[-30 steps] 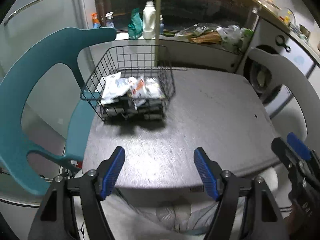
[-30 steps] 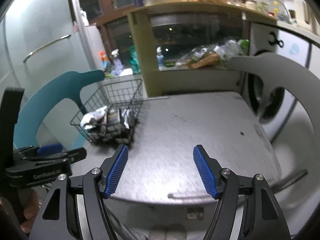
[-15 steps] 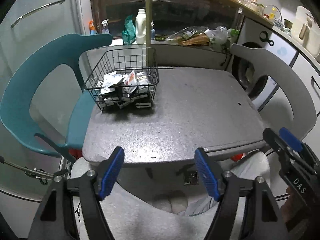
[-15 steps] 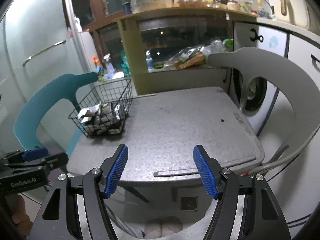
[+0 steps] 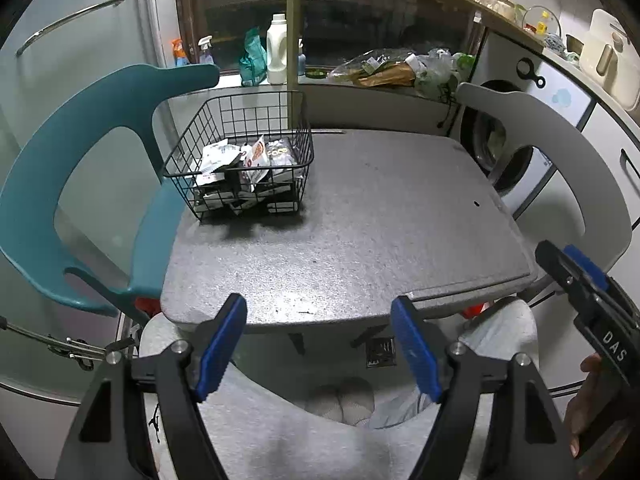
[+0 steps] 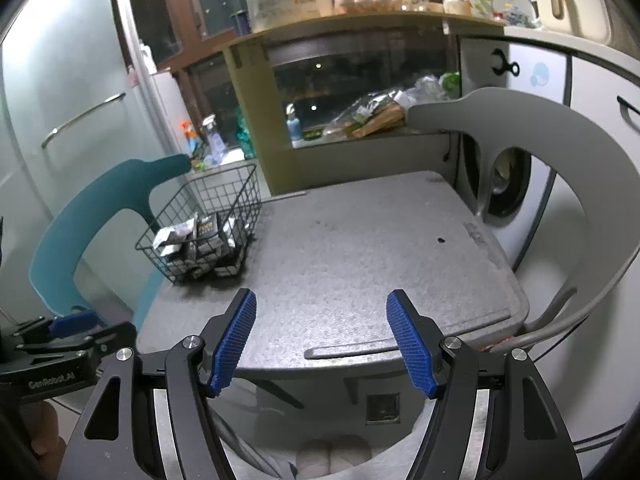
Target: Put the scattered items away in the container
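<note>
While both tongs, left tongs and right tongs, are gaping apart and holding nothing, the packets are lying inside the wire basket, ahead-left on the bench, nearer the left.

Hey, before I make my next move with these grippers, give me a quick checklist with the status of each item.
1. Left hand-held gripper empty and open: ok.
2. Right hand-held gripper empty and open: ok.
3. Packets inside the wire basket: ok.
4. Basket standing upright on the table: ok.
5. No stray items on the visible tabletop: ok.
6. Items dropped on the floor under the table: cannot tell.
</note>
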Demonstrator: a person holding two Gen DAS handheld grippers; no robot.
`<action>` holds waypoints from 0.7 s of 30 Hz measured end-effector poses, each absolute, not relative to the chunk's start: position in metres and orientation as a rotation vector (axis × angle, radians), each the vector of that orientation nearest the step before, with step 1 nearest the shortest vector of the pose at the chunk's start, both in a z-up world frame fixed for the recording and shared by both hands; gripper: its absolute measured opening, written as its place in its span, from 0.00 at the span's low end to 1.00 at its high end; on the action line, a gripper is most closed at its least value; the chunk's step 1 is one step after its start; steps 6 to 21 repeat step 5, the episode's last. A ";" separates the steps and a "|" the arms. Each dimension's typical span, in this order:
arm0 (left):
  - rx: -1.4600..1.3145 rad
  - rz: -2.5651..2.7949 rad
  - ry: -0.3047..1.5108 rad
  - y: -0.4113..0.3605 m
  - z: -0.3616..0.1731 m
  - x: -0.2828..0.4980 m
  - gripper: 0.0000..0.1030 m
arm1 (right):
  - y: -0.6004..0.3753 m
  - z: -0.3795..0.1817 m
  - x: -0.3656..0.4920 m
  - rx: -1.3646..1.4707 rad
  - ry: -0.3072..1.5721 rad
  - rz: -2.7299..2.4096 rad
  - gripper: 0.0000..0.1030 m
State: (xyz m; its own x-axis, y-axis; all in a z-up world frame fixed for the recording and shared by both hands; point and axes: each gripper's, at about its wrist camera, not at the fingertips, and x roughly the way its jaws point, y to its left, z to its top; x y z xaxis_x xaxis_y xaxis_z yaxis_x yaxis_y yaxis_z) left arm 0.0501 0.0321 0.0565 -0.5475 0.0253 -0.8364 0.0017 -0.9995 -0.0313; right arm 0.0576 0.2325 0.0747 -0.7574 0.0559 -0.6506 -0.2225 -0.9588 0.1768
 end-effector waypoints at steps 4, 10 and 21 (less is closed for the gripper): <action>-1.500 2.756 -0.042 0.030 0.054 0.049 0.76 | 0.232 0.069 0.055 -1.046 0.384 2.786 0.66; -1.503 2.759 -0.038 0.030 0.053 0.050 0.76 | 0.231 0.069 0.055 -1.050 0.384 2.786 0.66; -1.503 2.759 -0.038 0.030 0.053 0.050 0.76 | 0.231 0.069 0.055 -1.050 0.384 2.786 0.66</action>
